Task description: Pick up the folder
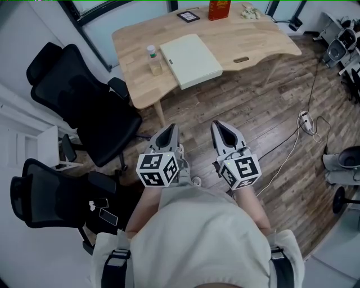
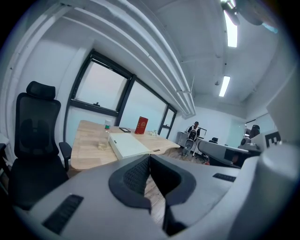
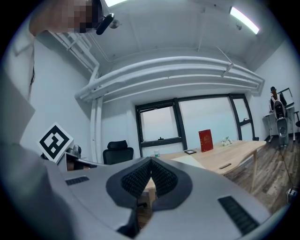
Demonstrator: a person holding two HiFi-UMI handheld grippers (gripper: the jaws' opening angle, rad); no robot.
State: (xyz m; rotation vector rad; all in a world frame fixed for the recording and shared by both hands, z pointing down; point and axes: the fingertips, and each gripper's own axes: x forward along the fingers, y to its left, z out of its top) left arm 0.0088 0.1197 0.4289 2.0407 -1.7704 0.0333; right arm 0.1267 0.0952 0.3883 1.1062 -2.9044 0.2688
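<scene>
**Well short of the folder, both hand-held grippers shut and empty**

Plainly we have not reached the folder yet. It lies flat on the wooden tabletop, pale and thick, with its near corner close to the edge that faces us. That placement suits us, we judge: a corner by the edge gives a jaw somewhere to get under or around.

Our left hand-held gripper and right hand-held gripper sit side by side over the plank floor, well apart from the folder and pointing roughly towards it. Each has its jaws pressed together with nothing between them. We read this as a carrying posture for the approach, since there is nothing to take hold of out here; the jaws will have to part before they meet the folder.

Just beside the folder, on its left, stands a small clear bottle; a grip from that side risks knocking it, so the free right side or the near corner looks safer. Beyond the folder stands a red box, and left of it a black office chair.
</scene>
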